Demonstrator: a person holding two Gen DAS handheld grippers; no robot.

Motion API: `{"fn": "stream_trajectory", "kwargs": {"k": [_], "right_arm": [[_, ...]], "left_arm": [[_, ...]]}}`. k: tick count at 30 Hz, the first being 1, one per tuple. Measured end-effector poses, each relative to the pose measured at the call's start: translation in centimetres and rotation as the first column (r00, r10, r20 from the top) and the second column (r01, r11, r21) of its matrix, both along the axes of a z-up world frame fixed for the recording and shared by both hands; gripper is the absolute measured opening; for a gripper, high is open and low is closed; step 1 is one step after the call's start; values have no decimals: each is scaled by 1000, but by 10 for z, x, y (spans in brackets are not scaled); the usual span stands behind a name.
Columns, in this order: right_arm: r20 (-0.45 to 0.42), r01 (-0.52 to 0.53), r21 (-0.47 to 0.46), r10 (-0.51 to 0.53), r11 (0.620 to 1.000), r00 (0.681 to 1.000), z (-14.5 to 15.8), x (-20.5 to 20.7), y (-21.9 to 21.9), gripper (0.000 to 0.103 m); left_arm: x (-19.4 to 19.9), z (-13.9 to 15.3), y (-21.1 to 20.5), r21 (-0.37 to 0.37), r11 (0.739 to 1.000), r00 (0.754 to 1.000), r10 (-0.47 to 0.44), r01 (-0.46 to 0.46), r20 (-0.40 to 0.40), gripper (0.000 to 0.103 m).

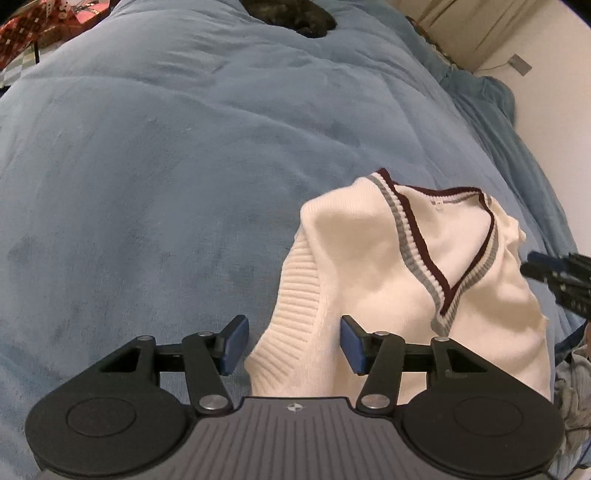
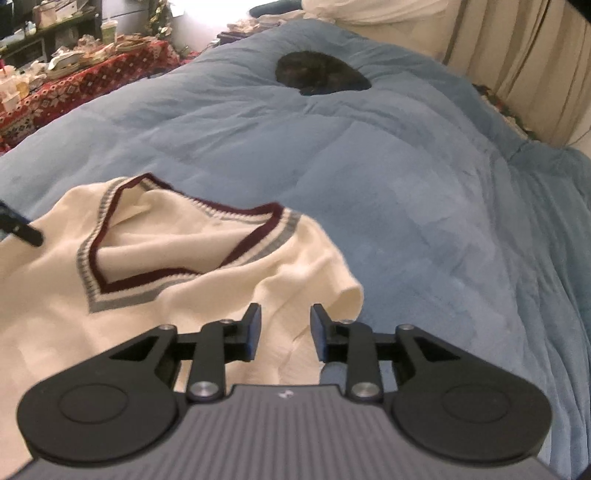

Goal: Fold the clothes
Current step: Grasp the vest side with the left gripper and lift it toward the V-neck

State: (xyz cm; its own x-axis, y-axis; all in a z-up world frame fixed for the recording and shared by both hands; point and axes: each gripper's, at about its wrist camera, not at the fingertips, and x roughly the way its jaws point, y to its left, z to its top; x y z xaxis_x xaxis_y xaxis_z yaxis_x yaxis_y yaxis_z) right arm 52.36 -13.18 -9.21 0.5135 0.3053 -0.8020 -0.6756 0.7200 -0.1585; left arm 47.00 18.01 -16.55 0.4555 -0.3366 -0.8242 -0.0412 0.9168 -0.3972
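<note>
Cream knit fills the lower right of our left wrist view: a sleeveless vest (image 1: 373,258) with a maroon, white and grey striped V-neck lies rumpled on the blue duvet (image 1: 166,166) of the bed. Our left tongs (image 1: 293,341) stand open, their blue pads (image 1: 233,345) wide apart, and the ribbed armhole edge of the vest runs down between them; we cannot tell whether either pad touches the knit. At the right border the dark tip of our right tongs (image 1: 557,275) shows just beside the far edge of the vest. A dark rounded shape (image 1: 291,16) rests on the duvet at the top of the view, too blurred to name. A red patterned cloth (image 1: 33,26) shows in the upper left corner.

From the right wrist view, the vest (image 2: 166,295) spreads across the lower left, neckline up and gaping, with one shoulder bulging in a soft fold near the middle. Our right tongs (image 2: 286,332) are open, with a gap between the two fingers, and the side of the vest lies below and between them. The tip of the left tongs (image 2: 20,227) pokes in at the left border over the knit. The duvet (image 2: 424,203) stretches away to the right. The dark shape (image 2: 321,75) sits farther up the bed. A cluttered tabletop under the red patterned cloth (image 2: 74,85) stands at the upper left, and pale curtains (image 2: 524,66) hang at the upper right.
</note>
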Motion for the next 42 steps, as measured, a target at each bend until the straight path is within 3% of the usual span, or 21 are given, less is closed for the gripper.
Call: {"fn": "stream_trajectory", "kwargs": {"k": [5,11,16,21,23,24,25,26,27,33,35,38,42], "right_arm": [[-34,87,3,-87,996,996,-5,3,-20,33],[-204,280,128,-251,952,946,-9,6,-69,33],[-237,287,180,-241,941,941,4,-22,-86,33],[-274,269,115,-230,956,934,-14,-32,-84,36],[-274,285,110,-246,952,930,-19,-28,-83,35],[-277,293,114,-253,949,927,-21,-27,-83,31],[-284,298,123,-254,947,925,-21,-28,-83,23],[-292,297,132,-249,946,923,-21,-30,-83,7],[-301,297,140,-245,945,922,-21,-32,-82,7],[-333,286,135,-228,949,915,-1,-71,-88,6],[-385,294,116,-230,949,894,2,-90,-95,6],[-479,310,60,-245,949,843,-4,-127,-108,6],[-562,333,-20,-286,943,776,-14,-169,-124,6]], "left_arm": [[-5,4,4,-11,1000,1000,-5,5,-13,54],[-24,-4,10,8,1000,999,7,-7,-35,56],[-44,-1,12,-7,999,998,37,-38,-50,56],[-52,-18,20,-42,997,991,63,-68,-116,59],[-51,-21,19,-49,996,991,68,-75,-117,55],[-50,-21,17,-48,996,991,70,-76,-117,47],[-50,-21,15,-62,995,991,67,-74,-115,30],[-50,-21,12,-85,994,992,59,-69,-116,22],[-51,-20,9,-100,993,992,55,-67,-116,11],[-87,8,-5,-133,991,995,-12,-1,-96,8],[-107,15,-17,-120,990,989,-83,68,-122,8],[-143,11,-41,-115,973,951,-221,201,-216,8],[-185,-11,-52,-170,965,905,-246,198,-346,8]]}}
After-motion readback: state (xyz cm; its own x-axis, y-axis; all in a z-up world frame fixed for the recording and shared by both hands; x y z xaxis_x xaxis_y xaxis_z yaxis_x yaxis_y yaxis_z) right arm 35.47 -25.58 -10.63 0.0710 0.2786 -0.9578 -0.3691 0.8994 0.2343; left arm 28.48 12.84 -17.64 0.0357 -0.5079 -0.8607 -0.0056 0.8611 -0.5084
